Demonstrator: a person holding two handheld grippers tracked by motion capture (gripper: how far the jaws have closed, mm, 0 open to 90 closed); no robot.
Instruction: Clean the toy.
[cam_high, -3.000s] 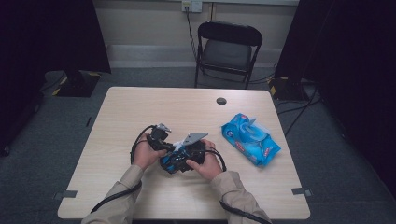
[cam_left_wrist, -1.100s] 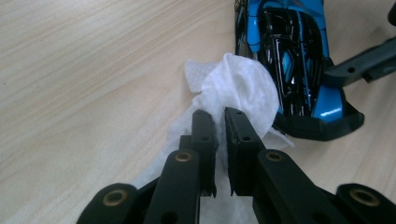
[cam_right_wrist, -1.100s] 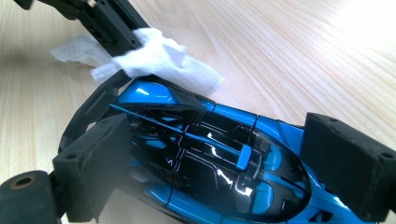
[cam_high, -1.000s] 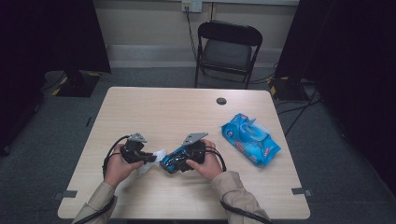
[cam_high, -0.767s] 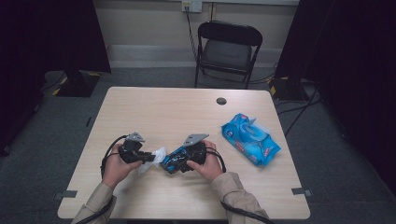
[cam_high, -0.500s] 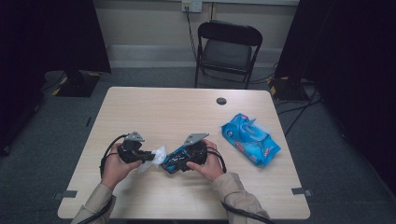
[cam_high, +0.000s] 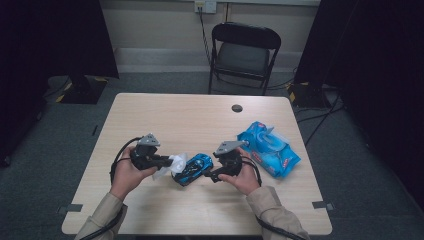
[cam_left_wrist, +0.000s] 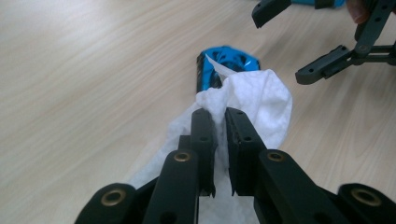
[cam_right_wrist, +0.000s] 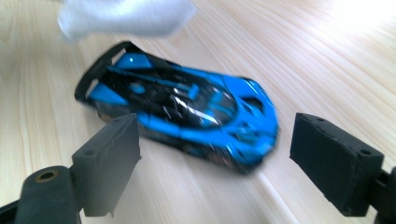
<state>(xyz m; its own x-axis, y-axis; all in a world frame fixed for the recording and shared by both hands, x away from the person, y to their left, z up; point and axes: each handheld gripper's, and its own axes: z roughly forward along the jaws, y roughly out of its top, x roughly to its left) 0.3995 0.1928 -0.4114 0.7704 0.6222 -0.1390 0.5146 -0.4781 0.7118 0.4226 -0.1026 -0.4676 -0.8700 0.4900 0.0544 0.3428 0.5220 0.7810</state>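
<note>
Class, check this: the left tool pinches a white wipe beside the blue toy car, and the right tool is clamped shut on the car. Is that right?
Not quite. The right tool is open, its jaws spread apart with the blue toy car ahead of them, as the right gripper view shows. The left tool does pinch the white wipe.

No legible text, number or sign anywhere. Blue wipes pack (cam_high: 268, 148), right side of table (cam_high: 190, 115): red-white label patch on its near end, printing too small to read. Blue toy car (cam_right_wrist: 187, 109), near centre: no readable marking, blurred in right gripper view.
</note>
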